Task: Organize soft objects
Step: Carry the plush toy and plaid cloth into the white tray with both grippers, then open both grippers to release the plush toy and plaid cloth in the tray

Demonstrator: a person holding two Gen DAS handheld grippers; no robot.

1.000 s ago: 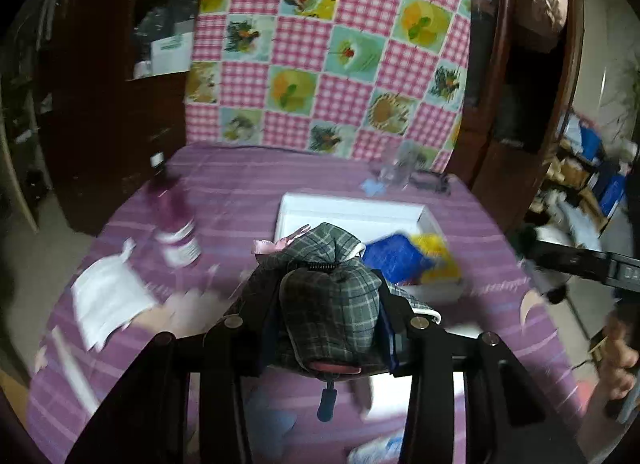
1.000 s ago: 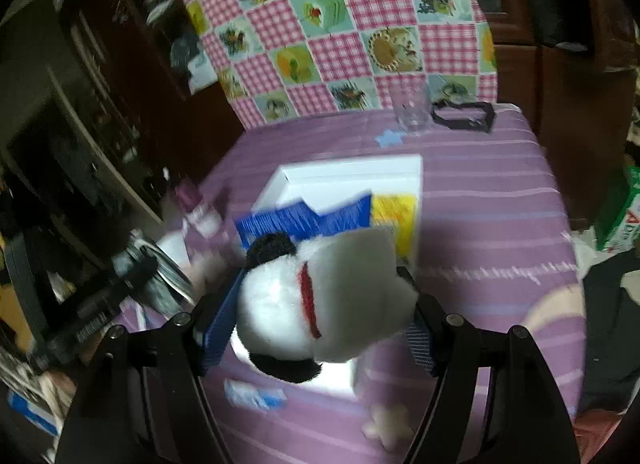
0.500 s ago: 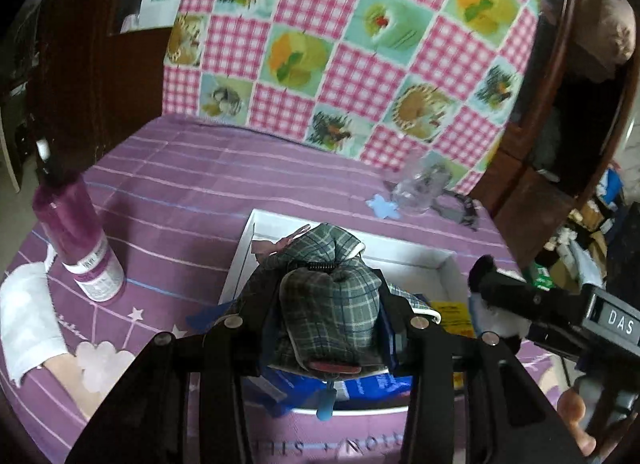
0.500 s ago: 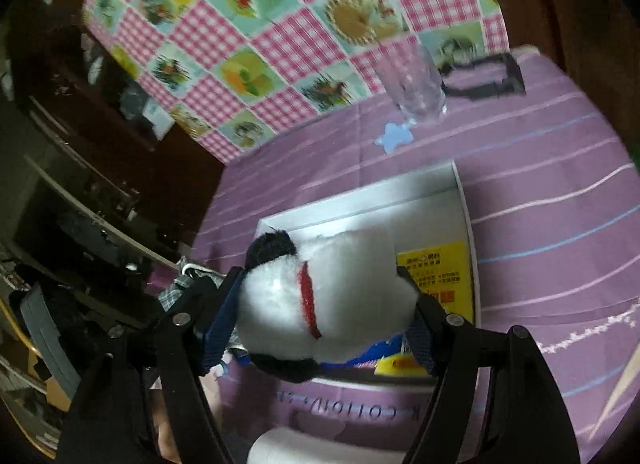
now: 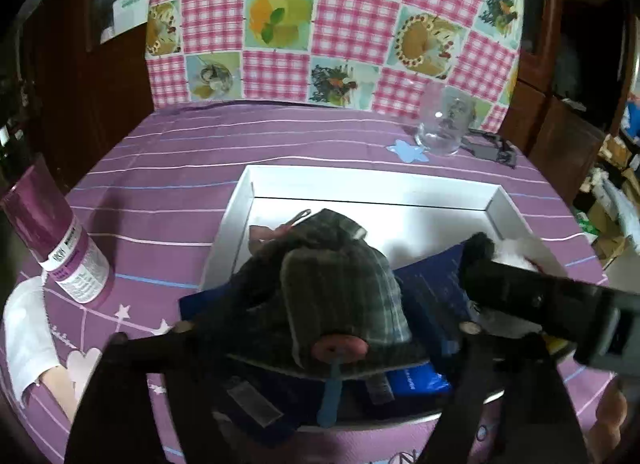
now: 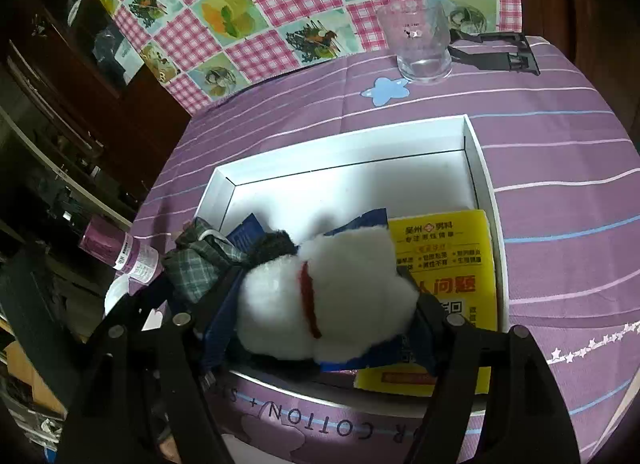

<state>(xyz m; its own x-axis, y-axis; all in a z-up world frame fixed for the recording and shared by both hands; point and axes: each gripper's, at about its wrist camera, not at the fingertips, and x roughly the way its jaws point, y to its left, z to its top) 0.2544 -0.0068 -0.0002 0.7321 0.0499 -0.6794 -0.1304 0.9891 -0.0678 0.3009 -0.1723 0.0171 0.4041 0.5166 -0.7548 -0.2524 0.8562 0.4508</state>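
Purple striped surface fills both frames, where the left claw (image 5: 324, 338), jaws just opened, releases a green plaid pouch (image 5: 340, 284) into the shallow white cardboard box (image 6: 478, 151) at centre, beside the right claw (image 6: 316, 318) gripping a white plush toy (image 6: 320, 292).

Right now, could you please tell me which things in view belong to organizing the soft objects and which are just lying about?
Belongs to the job:
green plaid fabric toy
white plush toy with red collar
white shallow box

Lying about:
clear drinking glass
purple bottle
yellow printed leaflet
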